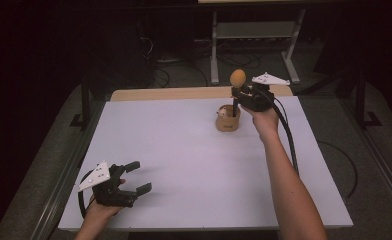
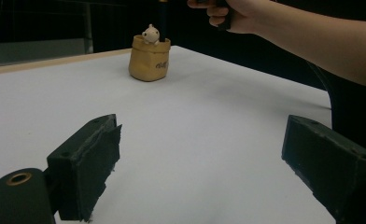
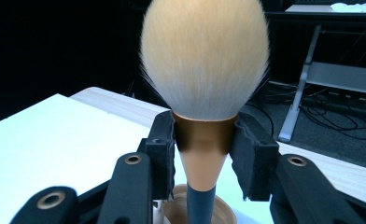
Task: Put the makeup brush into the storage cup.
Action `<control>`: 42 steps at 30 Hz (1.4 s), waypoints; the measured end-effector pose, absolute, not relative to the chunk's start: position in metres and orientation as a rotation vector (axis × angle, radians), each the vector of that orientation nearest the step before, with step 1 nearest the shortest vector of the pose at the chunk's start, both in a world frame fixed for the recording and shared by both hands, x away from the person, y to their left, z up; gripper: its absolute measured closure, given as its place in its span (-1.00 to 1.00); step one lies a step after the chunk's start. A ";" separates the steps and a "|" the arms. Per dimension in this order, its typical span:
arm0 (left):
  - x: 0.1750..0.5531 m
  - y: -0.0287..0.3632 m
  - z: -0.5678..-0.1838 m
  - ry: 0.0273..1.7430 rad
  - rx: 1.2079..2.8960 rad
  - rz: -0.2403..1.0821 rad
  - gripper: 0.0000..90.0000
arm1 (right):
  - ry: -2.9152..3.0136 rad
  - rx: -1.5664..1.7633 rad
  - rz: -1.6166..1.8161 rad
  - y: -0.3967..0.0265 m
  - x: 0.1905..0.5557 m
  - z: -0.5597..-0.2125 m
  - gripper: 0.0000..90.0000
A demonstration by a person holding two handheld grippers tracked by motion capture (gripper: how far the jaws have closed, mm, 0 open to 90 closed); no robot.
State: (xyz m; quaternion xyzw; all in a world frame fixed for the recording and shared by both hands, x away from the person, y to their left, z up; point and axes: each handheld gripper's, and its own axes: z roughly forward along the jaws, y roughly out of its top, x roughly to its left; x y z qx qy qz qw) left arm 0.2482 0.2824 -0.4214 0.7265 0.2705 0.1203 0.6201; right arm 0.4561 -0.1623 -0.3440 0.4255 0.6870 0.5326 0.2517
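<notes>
right gripper (image 3: pixel 204 144) pinching makeup brush (image 3: pixel 204 60) by ferrule, handle dipping into tan holder (image 1: pixel 228 120) | figurine (image 2: pixel 150 34) sitting inside | left gripper (image 1: pixel 134 177) resting spread

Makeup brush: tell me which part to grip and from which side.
Grip the copper ferrule of the makeup brush, just under the bristles, coming in level from the side. It stands upright in the tan holder, and the right gripper already clamps it there.

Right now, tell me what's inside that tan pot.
In the tan pot sits a small cream figurine, beside the dark handle of the brush that the right gripper holds. The pot's bottom is hidden.
</notes>
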 end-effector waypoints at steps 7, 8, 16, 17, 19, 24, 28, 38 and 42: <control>0.248 0.282 -0.421 0.627 1.667 0.274 -0.76 | 1.886 1.166 1.432 -0.160 0.457 -0.348 0.36; 0.248 0.283 -0.421 0.627 1.668 0.274 -0.76 | 1.888 1.164 1.431 -0.160 0.458 -0.349 0.36; 0.248 0.282 -0.421 0.626 1.668 0.274 -0.76 | 1.927 1.185 1.410 -0.159 0.460 -0.356 0.36; 0.248 0.283 -0.421 0.626 1.669 0.274 -0.76 | 1.933 1.183 1.403 -0.159 0.461 -0.357 0.36; 0.248 0.282 -0.421 0.625 1.669 0.275 -0.76 | 1.941 1.189 1.396 -0.158 0.461 -0.358 0.36; 0.248 0.283 -0.421 0.627 1.669 0.273 -0.76 | 1.961 1.194 1.379 -0.156 0.463 -0.362 0.34; 0.248 0.283 -0.421 0.625 1.669 0.274 -0.76 | 1.943 1.211 1.406 -0.159 0.462 -0.360 -0.01; 0.248 0.282 -0.421 0.622 1.668 0.275 -0.76 | 1.943 1.207 1.417 -0.166 0.451 -0.358 -0.27; 0.248 0.281 -0.422 0.623 1.672 0.274 -0.76 | 1.983 1.200 1.400 -0.170 0.446 -0.357 -0.36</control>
